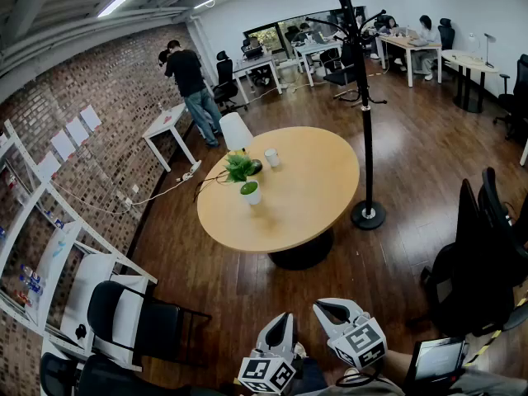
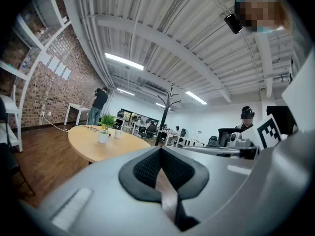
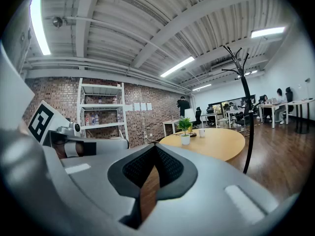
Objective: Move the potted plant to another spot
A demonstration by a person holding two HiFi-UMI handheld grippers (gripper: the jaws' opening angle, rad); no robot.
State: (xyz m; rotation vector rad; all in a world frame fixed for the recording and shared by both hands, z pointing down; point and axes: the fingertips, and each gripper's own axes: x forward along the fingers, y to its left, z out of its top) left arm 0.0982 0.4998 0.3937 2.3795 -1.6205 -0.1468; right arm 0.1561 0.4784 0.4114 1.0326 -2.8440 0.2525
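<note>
At the bottom edge of the head view, the left gripper (image 1: pixel 283 318) and the right gripper (image 1: pixel 333 308) sit side by side, each with its jaws pressed together and nothing between them. Well ahead of both, a little left of the left gripper's line, the potted plant (image 1: pixel 246 180) stands on a round wooden table (image 1: pixel 313 200). It is a small white pot with a tuft of green leaves. It is upright, its long axis vertical and its leaves on top. A white cup (image 1: pixel 272 157) sits just beyond it, farther from the grippers. A black coat stand (image 1: pixel 364 122) rises beside the table's right edge, over a dark wood floor (image 1: pixel 412 155), and a brick wall (image 1: pixel 107 97) runs along the left.

In the left gripper view the dark pads meet in a closed V. The plant (image 2: pixel 105 128) is far ahead, left of the jaws, and upright.

In the right gripper view the jaws are likewise pressed together and empty. The plant (image 3: pixel 185 131) stands well ahead, slightly right of them, with the cup just to its right. A white shelf (image 3: pixel 101 112) lines the brick wall at the left.
</note>
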